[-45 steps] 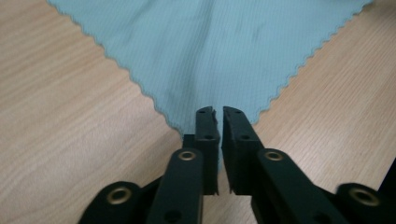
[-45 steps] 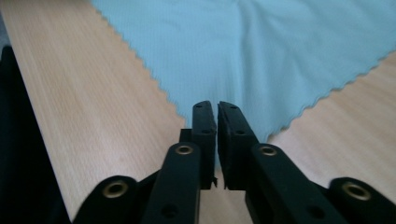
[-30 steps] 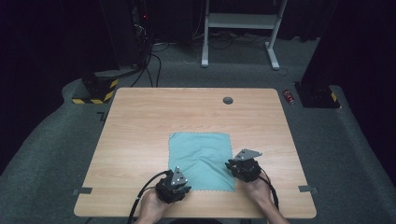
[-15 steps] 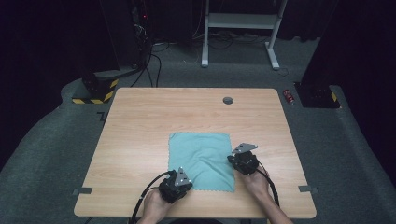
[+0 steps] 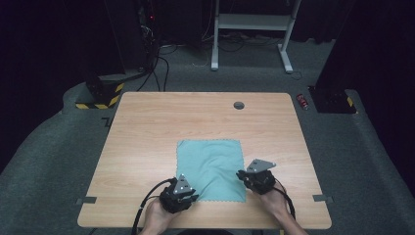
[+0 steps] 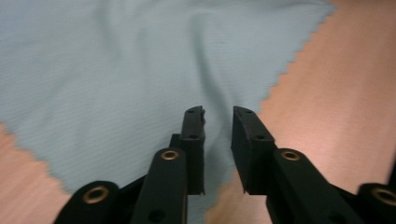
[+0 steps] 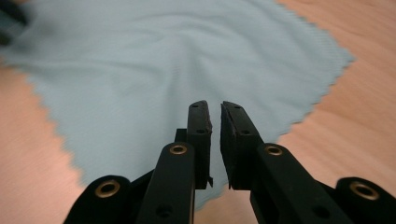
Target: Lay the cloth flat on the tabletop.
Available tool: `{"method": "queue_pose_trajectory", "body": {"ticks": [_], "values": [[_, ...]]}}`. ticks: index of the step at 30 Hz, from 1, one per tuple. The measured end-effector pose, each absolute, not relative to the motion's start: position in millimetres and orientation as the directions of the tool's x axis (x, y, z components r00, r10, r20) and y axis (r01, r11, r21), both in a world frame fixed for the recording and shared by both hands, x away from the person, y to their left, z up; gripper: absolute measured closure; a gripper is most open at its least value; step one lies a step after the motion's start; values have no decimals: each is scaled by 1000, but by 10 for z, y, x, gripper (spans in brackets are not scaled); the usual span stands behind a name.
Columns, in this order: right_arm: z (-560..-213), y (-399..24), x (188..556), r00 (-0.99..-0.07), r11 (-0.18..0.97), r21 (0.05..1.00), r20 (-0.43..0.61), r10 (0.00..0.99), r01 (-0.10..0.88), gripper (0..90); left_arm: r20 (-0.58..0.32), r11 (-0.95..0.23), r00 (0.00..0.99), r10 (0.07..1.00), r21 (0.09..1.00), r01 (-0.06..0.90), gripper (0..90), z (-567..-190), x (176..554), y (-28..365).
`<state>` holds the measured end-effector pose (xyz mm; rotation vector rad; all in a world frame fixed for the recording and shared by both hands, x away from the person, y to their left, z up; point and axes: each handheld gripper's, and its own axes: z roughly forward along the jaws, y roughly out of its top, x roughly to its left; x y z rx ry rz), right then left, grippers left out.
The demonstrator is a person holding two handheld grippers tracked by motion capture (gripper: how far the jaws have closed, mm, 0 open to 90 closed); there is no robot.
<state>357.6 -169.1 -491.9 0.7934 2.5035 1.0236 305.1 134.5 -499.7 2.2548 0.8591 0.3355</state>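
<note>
— So where do the tongs stand?
— Left tongs (image 5: 179, 194) sit at the cloth's (image 5: 210, 169) near left corner, jaws parted by a clear gap, nothing between them. Right tongs (image 5: 256, 177) are at its near right edge, jaws nearly closed with a slim gap, and I see no fabric caught.
— And the cloth?
— Flat on the worktop (image 5: 147, 132), near the front edge, slightly rumpled mid-way.
— How to take it well?
— I'd judge: come in low, straddle the zigzag hem at each corner, then clench evenly.
— Anything unclear?
— Jaw tips blur against fabric; contact is hard to tell. Beyond, a dark hole (image 5: 239, 105).
</note>
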Motion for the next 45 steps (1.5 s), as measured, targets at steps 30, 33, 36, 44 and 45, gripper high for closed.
{"method": "queue_pose_trajectory", "body": {"ticks": [30, 33, 36, 44, 45], "values": [[-5027, -1719, 3543, -803, 578, 712, -33, 595, 399, 733, 33, -432, 618, 785, 744, 510, 549, -4941, 3651, 1598], [-5039, -1730, 3784, -755, 504, 740, 7, 656, 445, 736, 33, -421, 604, 796, 747, 514, 539, -4961, 3897, 1580], [-5046, -1702, 4066, -717, 470, 749, 9, 697, 467, 743, 21, -396, 582, 813, 753, 526, 528, -5012, 4157, 1546], [-5042, -1709, 4701, -594, 404, 734, 0, 805, 546, 821, 8, -342, 506, 862, 746, 571, 564, -5112, 4534, 1515], [-5045, -1719, 4749, -582, 396, 733, 1, 813, 554, 823, 5, -330, 494, 870, 750, 574, 569, -5127, 4558, 1525]]}}
